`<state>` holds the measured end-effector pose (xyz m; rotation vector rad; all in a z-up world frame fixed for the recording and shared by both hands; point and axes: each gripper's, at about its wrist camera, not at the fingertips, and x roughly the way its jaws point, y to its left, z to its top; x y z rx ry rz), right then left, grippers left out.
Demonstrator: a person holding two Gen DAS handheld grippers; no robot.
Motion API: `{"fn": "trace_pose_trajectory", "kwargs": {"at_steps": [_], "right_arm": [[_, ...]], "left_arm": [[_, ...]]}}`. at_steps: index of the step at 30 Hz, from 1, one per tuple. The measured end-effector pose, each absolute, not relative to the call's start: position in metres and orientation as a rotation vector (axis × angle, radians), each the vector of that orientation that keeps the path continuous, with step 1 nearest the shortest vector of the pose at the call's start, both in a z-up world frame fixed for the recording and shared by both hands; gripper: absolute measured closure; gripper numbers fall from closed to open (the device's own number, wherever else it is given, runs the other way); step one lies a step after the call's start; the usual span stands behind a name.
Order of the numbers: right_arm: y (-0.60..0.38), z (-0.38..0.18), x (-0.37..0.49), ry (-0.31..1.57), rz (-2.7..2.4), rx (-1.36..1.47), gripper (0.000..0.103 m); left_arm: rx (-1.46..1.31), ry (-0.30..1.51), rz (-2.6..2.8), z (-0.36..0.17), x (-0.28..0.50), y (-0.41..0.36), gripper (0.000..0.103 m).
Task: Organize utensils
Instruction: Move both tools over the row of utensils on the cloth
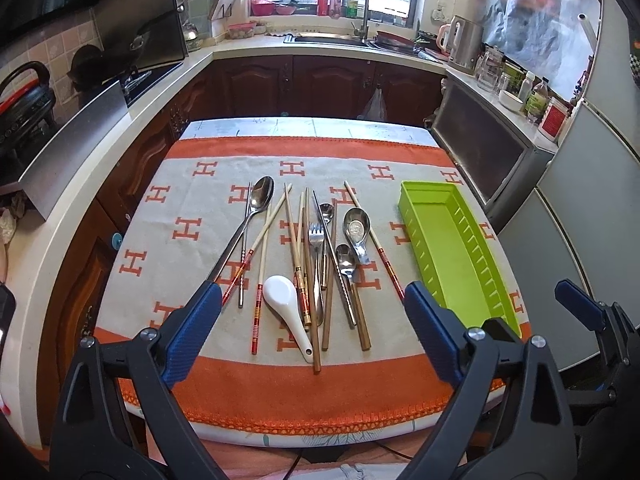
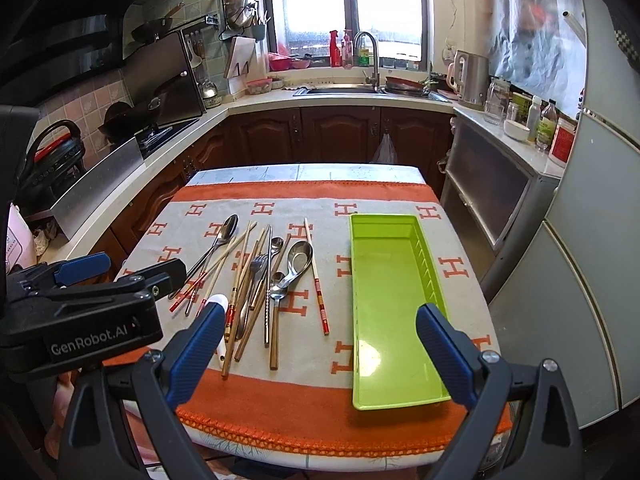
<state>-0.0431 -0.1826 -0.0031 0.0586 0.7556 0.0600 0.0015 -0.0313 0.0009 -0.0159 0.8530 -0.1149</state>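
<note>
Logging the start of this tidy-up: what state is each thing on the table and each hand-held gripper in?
Green tray: empty, flat on the cloth, right of the utensils.
Utensil pile: loose and overlapping on the cloth, none sorted.
White ceramic spoon: lying bowl-up at the pile's near edge.
Left hand-held gripper: open, holding nothing.
Right hand-held gripper: open, holding nothing.

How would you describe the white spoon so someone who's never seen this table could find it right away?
Start at the green tray on the right of the orange and grey cloth, then look left to the pile of utensils. At the pile's near edge lies the white ceramic spoon, bowl facing up. It is the only white, non-metal spoon there; the others are shiny steel among wooden chopsticks.
</note>
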Motion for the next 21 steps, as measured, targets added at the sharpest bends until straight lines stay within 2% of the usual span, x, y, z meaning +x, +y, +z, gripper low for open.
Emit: {"fn": "trace_pose_trajectory", "kwargs": {"at_steps": [21], "right_arm": [[-0.193,-0.022,-0.039,0.821,0.083,0.161,0.006]], "left_arm": [[-0.071,0.869,-0.096,-0.005,-0.003,-0.014,0.011]]}}
